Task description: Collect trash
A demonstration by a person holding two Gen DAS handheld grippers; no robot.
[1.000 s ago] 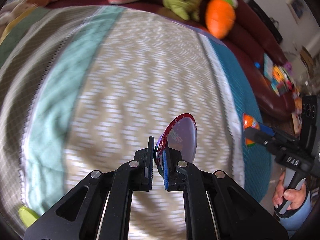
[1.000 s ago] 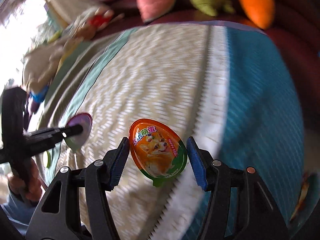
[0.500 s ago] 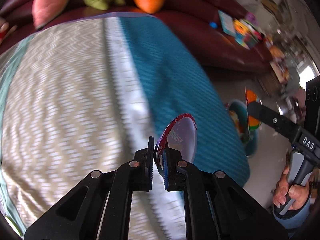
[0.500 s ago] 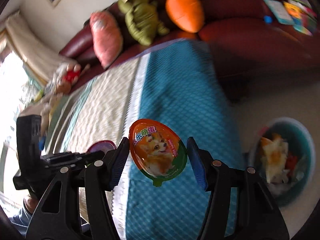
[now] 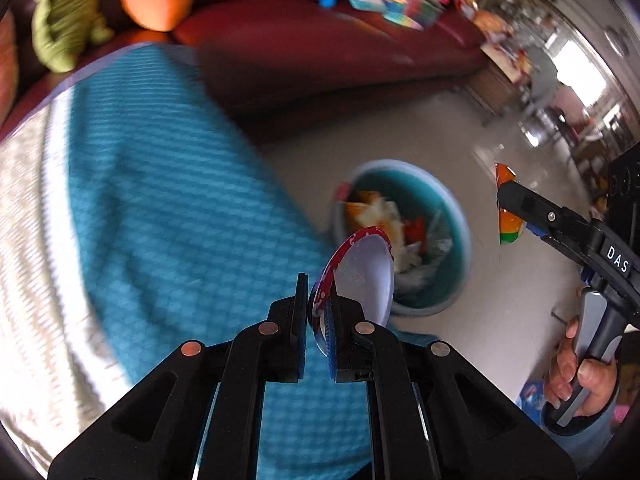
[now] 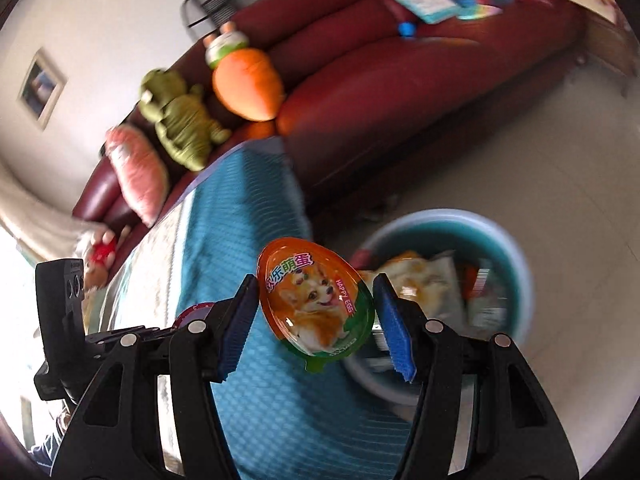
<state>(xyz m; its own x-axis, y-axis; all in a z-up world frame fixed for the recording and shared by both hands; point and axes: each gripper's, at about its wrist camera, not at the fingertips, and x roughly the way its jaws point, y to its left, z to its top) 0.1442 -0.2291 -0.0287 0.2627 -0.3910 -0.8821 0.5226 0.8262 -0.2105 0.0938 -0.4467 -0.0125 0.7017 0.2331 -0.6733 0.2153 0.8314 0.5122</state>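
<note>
My left gripper (image 5: pixel 318 312) is shut on the rim of a red-edged egg-shaped plastic shell (image 5: pixel 362 272), seen edge-on. My right gripper (image 6: pixel 316 320) is shut on an orange and green egg-shaped package with a dog picture (image 6: pixel 316 304), its blue pads (image 6: pixel 390 324) pressing on both sides. A teal trash bin (image 5: pixel 460 216) (image 6: pixel 516 264) holding wrappers stands on the floor beyond the bed edge, just past both held items. In the left wrist view the right gripper (image 5: pixel 512 210) with the orange package hangs to the right of the bin.
A bed with a blue and beige patterned cover (image 5: pixel 160 200) (image 6: pixel 248 208) lies on the left. A dark red sofa (image 6: pixel 400 80) behind carries plush toys (image 6: pixel 248 76) and books (image 5: pixel 400 4). Pale floor (image 6: pixel 520 160) surrounds the bin. A hand (image 5: pixel 576 368) grips the right handle.
Both grippers have swung from over the beige middle of the bed, across its blue edge, to the trash bin on the floor. Both still hold their egg packages.
</note>
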